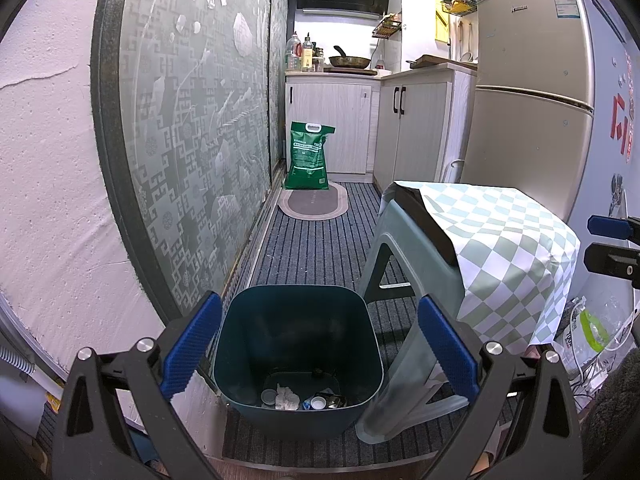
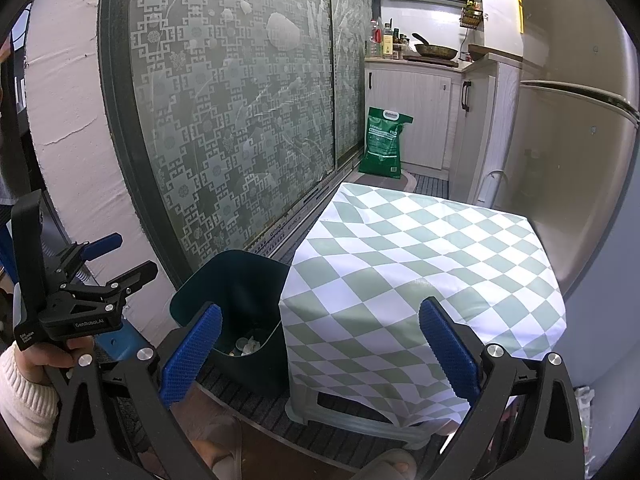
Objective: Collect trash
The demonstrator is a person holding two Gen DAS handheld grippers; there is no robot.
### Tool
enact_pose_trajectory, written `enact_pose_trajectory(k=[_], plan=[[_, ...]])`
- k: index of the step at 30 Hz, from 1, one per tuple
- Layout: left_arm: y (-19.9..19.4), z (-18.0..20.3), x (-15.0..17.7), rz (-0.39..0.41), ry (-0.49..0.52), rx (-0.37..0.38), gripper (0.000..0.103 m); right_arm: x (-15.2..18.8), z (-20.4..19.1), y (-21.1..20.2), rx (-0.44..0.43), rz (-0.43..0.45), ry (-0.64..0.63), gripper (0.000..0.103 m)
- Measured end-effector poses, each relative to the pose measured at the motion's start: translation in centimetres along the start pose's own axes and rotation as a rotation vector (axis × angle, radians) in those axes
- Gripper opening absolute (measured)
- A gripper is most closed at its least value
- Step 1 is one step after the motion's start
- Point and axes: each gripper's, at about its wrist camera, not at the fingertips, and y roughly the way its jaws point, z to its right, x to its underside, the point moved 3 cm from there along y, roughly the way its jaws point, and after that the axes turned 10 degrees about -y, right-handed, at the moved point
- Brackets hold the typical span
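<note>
A narrow kitchen with a striped carpet. A dark teal bin (image 1: 298, 360) stands on the floor between a patterned glass sliding door (image 1: 192, 128) and a plastic stool (image 1: 404, 280) draped with a green-and-white checked cloth (image 2: 420, 272). At the bottom of the bin lies the trash (image 1: 298, 398) — crumpled tissue, bottle caps and a wrapper. The left gripper (image 1: 318, 354) hangs above the bin, its blue fingers spread wide and holding nothing. The right gripper (image 2: 318, 354) hovers over the cloth-covered stool — also wide apart and empty. A green sack (image 1: 309, 156) leans against the far cabinets, beside a fridge (image 1: 532, 92).
</note>
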Motion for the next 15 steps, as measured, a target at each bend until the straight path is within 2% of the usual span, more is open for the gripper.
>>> enact_pose_trajectory(k=[15], plan=[[0.01, 0.2, 0.03, 0.0, -0.001, -0.002, 0.1, -0.01, 0.02, -0.02, -0.001, 0.0, -0.001, 0.1]])
